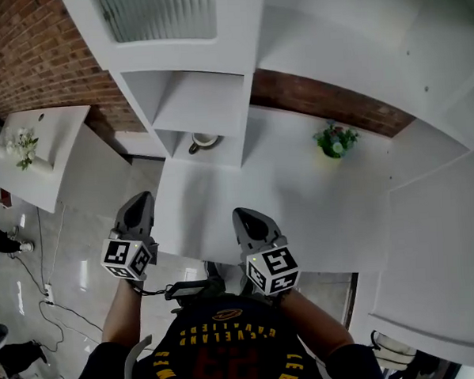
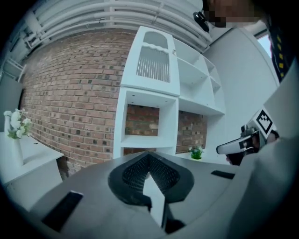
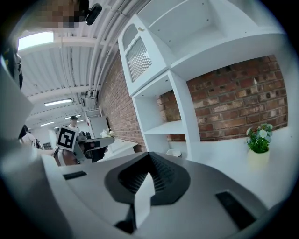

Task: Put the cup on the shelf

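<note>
A white cup (image 1: 205, 140) stands in the lowest cubby of the white shelf unit (image 1: 194, 104), on the far side of the white table (image 1: 301, 205). In the right gripper view the cup (image 3: 174, 152) shows small, low in that cubby. My left gripper (image 1: 142, 201) hovers at the table's near left corner and my right gripper (image 1: 245, 217) over its near edge, both well short of the cup. Both have their jaws closed together with nothing between them. From the left gripper (image 2: 149, 159) the cup is hidden behind its own body; the right gripper (image 3: 150, 159) points toward the shelf.
A small potted plant (image 1: 335, 141) sits on the table right of the shelf. A side table (image 1: 55, 123) with a vase of flowers (image 1: 22, 147) stands at the left. A brick wall runs behind. Cables lie on the floor at lower left.
</note>
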`<action>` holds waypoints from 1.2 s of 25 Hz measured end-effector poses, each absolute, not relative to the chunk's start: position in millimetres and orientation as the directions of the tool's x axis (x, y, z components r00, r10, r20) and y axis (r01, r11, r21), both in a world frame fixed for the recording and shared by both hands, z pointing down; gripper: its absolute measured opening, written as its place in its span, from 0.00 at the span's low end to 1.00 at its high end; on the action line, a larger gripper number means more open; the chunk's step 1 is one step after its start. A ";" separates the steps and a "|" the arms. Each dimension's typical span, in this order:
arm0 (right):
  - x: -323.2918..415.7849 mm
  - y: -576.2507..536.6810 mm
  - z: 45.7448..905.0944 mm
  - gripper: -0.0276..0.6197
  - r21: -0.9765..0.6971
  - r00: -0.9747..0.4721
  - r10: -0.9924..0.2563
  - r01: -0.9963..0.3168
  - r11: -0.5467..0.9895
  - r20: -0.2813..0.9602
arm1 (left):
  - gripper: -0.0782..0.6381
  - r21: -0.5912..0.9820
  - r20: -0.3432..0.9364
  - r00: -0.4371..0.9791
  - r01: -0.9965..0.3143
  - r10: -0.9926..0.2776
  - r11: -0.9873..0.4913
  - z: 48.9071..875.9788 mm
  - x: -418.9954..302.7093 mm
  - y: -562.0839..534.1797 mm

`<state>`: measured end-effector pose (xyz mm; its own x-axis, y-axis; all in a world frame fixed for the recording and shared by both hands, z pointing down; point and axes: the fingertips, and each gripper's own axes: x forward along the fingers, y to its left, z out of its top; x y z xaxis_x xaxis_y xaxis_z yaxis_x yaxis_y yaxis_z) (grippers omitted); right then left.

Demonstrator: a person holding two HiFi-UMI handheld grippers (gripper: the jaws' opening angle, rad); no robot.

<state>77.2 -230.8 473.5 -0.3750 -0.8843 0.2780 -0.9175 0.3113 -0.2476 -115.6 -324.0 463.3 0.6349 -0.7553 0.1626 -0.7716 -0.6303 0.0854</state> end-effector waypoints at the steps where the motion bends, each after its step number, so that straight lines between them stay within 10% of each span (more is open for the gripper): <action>1: 76.1 -230.0 470.0 0.05 -0.239 -0.381 -0.883 -0.916 0.321 0.272 | 0.11 0.098 0.157 0.637 -0.770 -0.754 -0.630 456.3 -117.0 -317.2; 30: 72.2 -219.6 402.3 0.05 -0.201 -0.406 -0.911 -0.900 0.386 0.073 | 0.11 0.112 0.085 0.666 -0.746 -0.741 -0.657 408.5 -98.7 -270.9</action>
<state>72.2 -219.6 402.3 -0.4064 -0.9108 0.0727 -0.9004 0.3857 -0.2013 -98.7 -270.9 408.5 0.6656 -0.7414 0.0855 -0.7459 -0.6567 0.1118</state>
